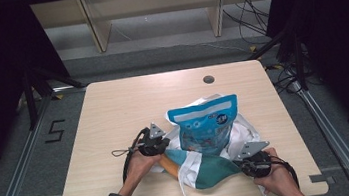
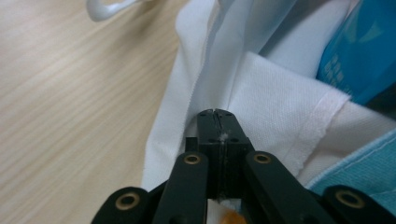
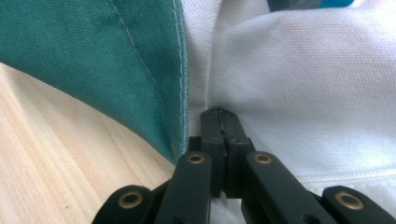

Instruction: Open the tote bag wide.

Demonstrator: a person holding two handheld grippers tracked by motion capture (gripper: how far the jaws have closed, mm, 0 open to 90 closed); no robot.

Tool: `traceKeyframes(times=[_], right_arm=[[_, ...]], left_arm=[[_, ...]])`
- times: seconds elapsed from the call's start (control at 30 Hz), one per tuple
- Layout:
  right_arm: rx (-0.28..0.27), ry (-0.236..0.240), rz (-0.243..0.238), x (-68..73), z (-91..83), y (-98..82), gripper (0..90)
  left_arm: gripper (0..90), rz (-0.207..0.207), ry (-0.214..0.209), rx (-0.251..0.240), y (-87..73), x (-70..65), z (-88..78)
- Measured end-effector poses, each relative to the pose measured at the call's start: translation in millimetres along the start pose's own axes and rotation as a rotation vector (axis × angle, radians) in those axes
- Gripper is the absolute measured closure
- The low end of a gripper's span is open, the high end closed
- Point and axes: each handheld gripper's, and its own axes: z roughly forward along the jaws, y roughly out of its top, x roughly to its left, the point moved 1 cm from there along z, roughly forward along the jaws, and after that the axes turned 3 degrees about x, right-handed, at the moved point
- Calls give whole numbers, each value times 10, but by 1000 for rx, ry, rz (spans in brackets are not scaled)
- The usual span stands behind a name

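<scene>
Around the bag (image 1: 211, 166), tabletop (image 1: 113, 110) lies open left and behind; the blue pouch (image 1: 205, 127) blocks its middle.

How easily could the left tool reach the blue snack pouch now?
Probably not at once: the left tool is shut on the white bag. The blue snack pouch lies close beside it, uncovered.

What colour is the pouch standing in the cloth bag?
The pouch is bright blue with a white band near its top and small printed graphics, clearest in the high view.
</scene>
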Motion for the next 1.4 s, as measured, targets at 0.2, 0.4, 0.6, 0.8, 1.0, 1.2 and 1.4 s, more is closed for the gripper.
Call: traceKeyframes(times=[0.2, 0.4, 0.6, 0.8, 1.0, 1.2, 1.4], right_arm=[[-116, -70, -28, -54, -281, 114, 829], [-147, -44, -52, -31, -233, 162, 844], [-84, -38, -37, 16, -19, 106, 900], [-46, -38, -42, 32, 21, 90, 900], [-64, -38, -31, 8, 73, 103, 900], [-50, -58, -34, -34, 158, 233, 900], [-70, -69, -17, -123, 291, 383, 900]], left_arm=[[781, 12, -115, -103, 44, -344, -348], [818, 10, -223, -51, -128, -522, -275], [895, 14, -241, 9, -354, -597, -72], [894, 88, -182, 19, -343, -662, -99], [895, 227, -18, 51, -328, -596, -13], [894, 137, -9, 32, -248, -340, 92], [894, 105, 11, 35, -142, -112, 195]])
